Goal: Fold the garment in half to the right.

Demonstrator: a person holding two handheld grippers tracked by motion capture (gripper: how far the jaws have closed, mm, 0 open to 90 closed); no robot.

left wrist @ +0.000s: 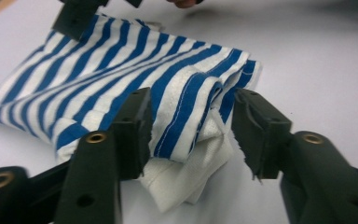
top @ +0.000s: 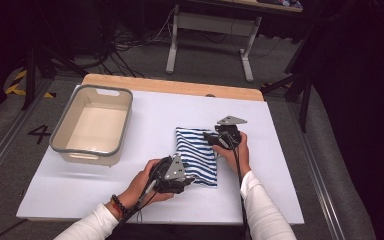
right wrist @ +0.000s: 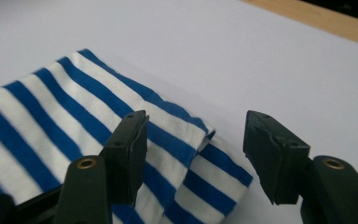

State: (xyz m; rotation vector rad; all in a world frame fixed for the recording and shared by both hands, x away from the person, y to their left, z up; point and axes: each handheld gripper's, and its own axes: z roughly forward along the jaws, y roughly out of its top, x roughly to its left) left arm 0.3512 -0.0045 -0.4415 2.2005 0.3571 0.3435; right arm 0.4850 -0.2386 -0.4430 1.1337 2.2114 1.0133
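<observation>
White desk (top: 130, 200) with dark floor and cables behind, grey-rimmed tub (top: 92, 125) off past the left tongs. Folded blue-striped cloth (top: 196, 155) lies flat between the two hands. Left tongs (left wrist: 191, 135) are partly open with the near corner of the cloth sitting between the jaws, pads not pressing it as far as I can see. Right tongs (right wrist: 193, 154) are open too, straddling the far corner, not gripping either. Looks to me like the fold's done and both ends are let go. Next move probably calls for a fresh pinch on the bundle to carry it, maybe tub-wards.
</observation>
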